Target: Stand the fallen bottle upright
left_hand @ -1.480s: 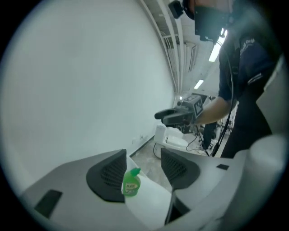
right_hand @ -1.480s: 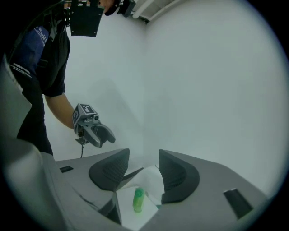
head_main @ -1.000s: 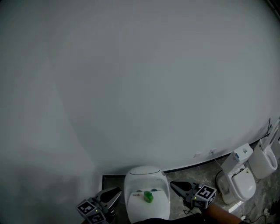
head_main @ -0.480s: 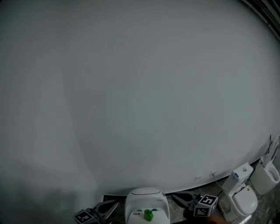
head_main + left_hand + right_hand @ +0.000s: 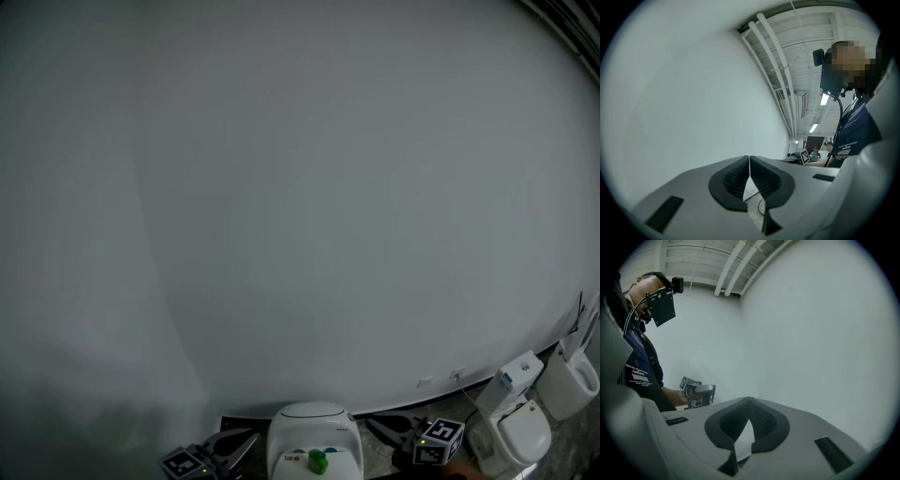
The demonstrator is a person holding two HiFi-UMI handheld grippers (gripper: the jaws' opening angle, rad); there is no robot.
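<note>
Only the bottom edge of the head view shows the scene. There a white toilet (image 5: 314, 433) carries a small green object (image 5: 319, 459) on its seat area; I cannot tell whether it is the bottle or how it lies. My left gripper (image 5: 246, 439) is to the left of the toilet and my right gripper (image 5: 375, 425) to its right, both apart from the green object. In the left gripper view the left gripper (image 5: 749, 157) has its jaws together with nothing between them. The right gripper (image 5: 750, 399) is likewise shut and empty, facing a bare wall.
A plain white wall (image 5: 300, 206) fills nearly all of the head view. Two more white toilets (image 5: 511, 433) (image 5: 572, 377) stand at the lower right. A dark floor strip runs along the wall's foot. The person (image 5: 855, 126) wearing the head camera shows in both gripper views.
The head view has tipped upward, so the toilet, the green object and both grippers sit lower in the picture than a second ago. Over the last half second almost nothing shifted.
</note>
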